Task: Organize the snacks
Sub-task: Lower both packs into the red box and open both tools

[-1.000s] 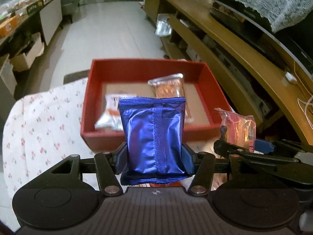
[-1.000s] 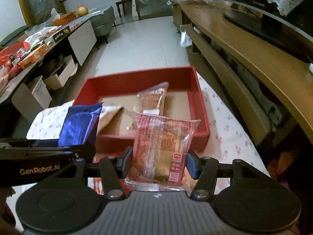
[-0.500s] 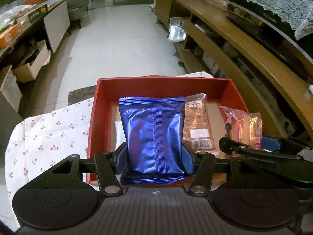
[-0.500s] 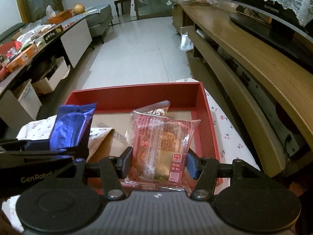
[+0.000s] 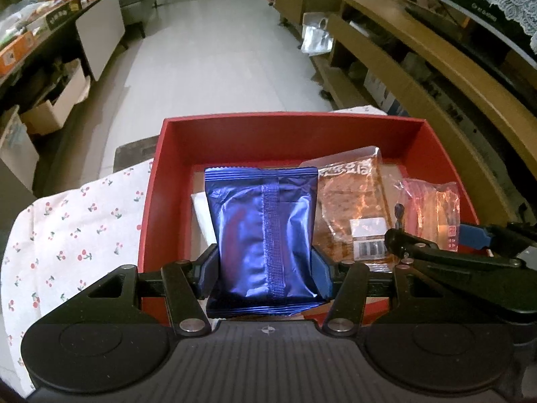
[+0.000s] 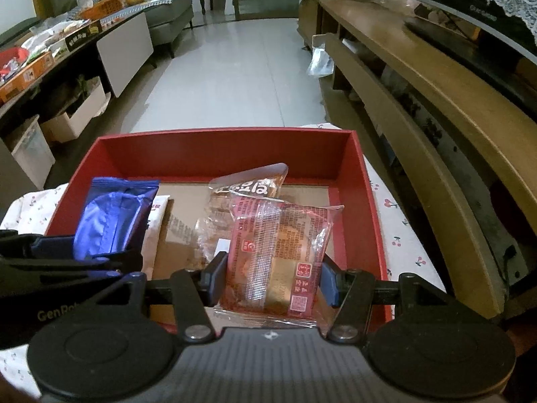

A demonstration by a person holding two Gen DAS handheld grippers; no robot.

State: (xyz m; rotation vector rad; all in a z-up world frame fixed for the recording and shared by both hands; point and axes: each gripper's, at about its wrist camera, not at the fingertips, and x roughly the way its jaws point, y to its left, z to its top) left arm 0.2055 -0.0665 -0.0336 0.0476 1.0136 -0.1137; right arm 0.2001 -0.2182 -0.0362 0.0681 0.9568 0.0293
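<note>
- The desk (image 5: 67,235), covered in a white cloth printed with small red cherries, lay under both tools and spread out to the left of the left tool and to the right of the right one.
- The shallow red rectangular cardboard box (image 5: 292,124) with a brown card floor sat on that cloth straight ahead of both tools, its near wall just under their fingers.
- The left tool (image 5: 265,268), black with blue pads, was closed part-way on a glossy dark-blue foil snack packet (image 5: 265,228); the packet stood upright between the pads, seam facing the camera, over the left half of the box.
- The right tool (image 6: 273,275), of the same make, was clamped part-way on a clear red-printed snack packet (image 6: 278,248) with a pale brown cake inside; it too stood upright, over the right half of the box, just to the right of the left tool.
- A clear wrapped packet of brown pastry (image 5: 352,208) with a white barcode label lay flat on the box floor, ahead of and between the two tools.
- A white snack packet (image 5: 203,211) lay on the box floor behind the blue one, only its edge showing to the left of the left tool's load.
</note>
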